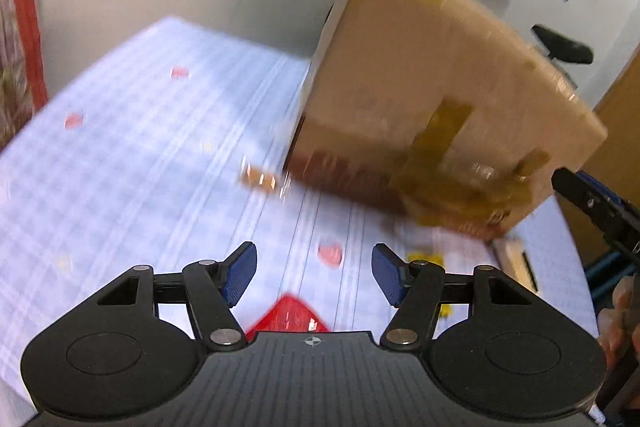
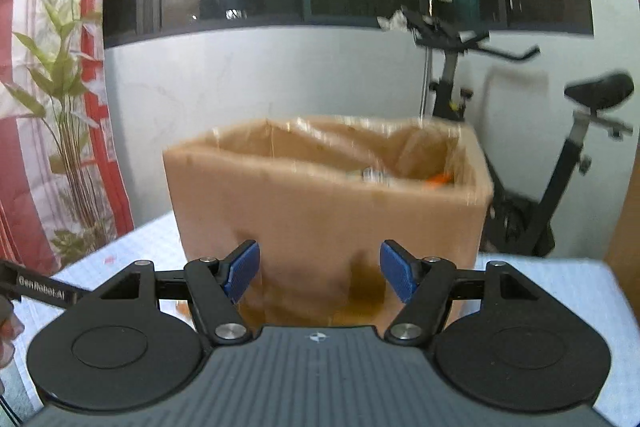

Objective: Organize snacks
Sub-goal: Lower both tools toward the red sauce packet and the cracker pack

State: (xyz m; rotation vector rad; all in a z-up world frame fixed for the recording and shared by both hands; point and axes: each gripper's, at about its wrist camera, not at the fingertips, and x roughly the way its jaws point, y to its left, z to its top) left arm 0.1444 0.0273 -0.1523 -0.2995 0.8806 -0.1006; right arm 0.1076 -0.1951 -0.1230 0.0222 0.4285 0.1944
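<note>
Gaping empty: left gripper (image 1: 314, 277), right gripper (image 2: 320, 271), near cardboard box (image 2: 320, 211) edge.

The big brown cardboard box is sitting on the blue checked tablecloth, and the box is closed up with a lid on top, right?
Not quite. The big brown cardboard box does sit on the blue checked tablecloth, but it has no lid: its top is open. The right wrist view looks over the rim, where a clear plastic liner and a few things inside show.
</note>
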